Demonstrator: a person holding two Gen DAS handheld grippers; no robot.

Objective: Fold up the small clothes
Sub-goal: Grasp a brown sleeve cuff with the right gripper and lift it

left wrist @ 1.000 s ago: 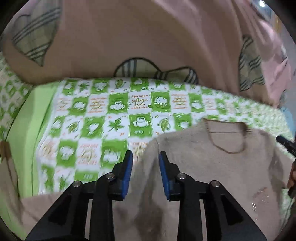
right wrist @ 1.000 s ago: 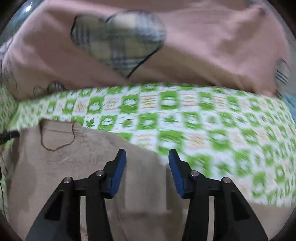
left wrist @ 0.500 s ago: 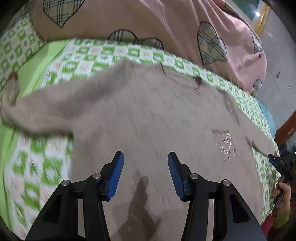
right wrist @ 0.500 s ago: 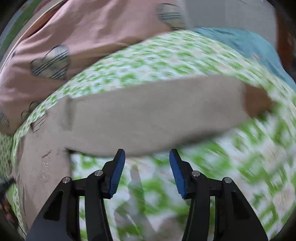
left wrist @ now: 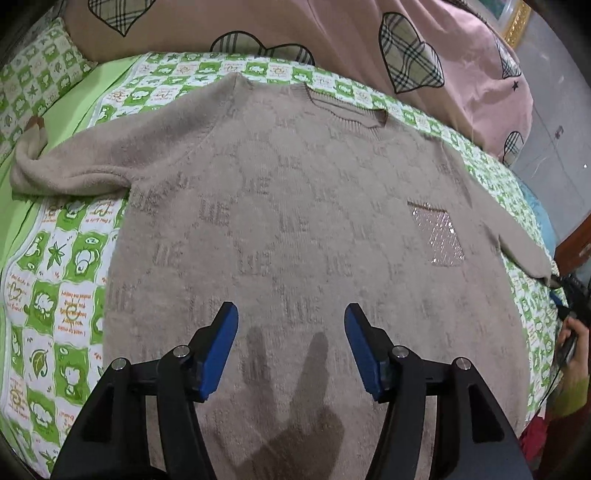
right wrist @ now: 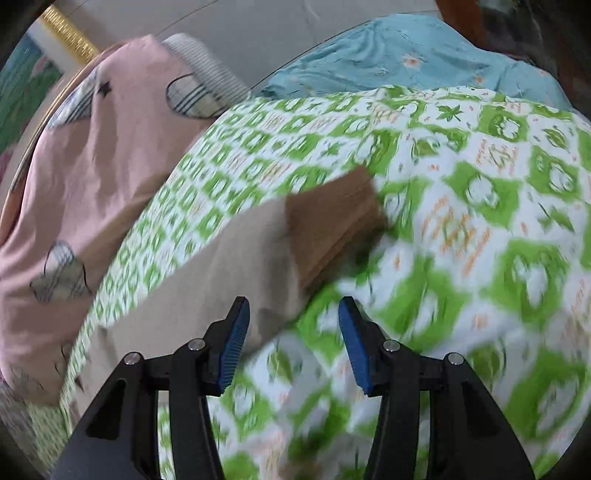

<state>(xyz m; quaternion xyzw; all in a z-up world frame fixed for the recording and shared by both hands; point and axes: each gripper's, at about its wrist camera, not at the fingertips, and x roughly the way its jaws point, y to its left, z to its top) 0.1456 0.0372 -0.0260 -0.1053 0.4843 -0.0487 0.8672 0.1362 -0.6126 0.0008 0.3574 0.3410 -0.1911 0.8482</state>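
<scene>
The beige sweater (left wrist: 295, 206) lies spread flat and face up on the bed (left wrist: 66, 280), collar far ahead of the jaws, hem passing beneath them; no fold shows in it, so the folding proper looks not yet begun and both sleeves and the body are left to do; its left sleeve (left wrist: 74, 166) stretches out ahead and to the left of the left gripper (left wrist: 290, 350), the cuff bunched at the bed's edge; that gripper's jaws have just been opening and stand released, nothing between them, only their shadow on the knit below; beyond the collar sits a pink quilt (left wrist: 332, 33) with plaid hearts; in the right wrist view the right gripper (right wrist: 293, 341) hovers with jaws parted and empty, the right sleeve (right wrist: 229, 266) running ahead from the left jaw, its darker brown cuff (right wrist: 332, 221) just ahead of the gap; a blue cloth (right wrist: 406, 55) lies far ahead; the view is blurred, so finer contact I cannot tell
</scene>
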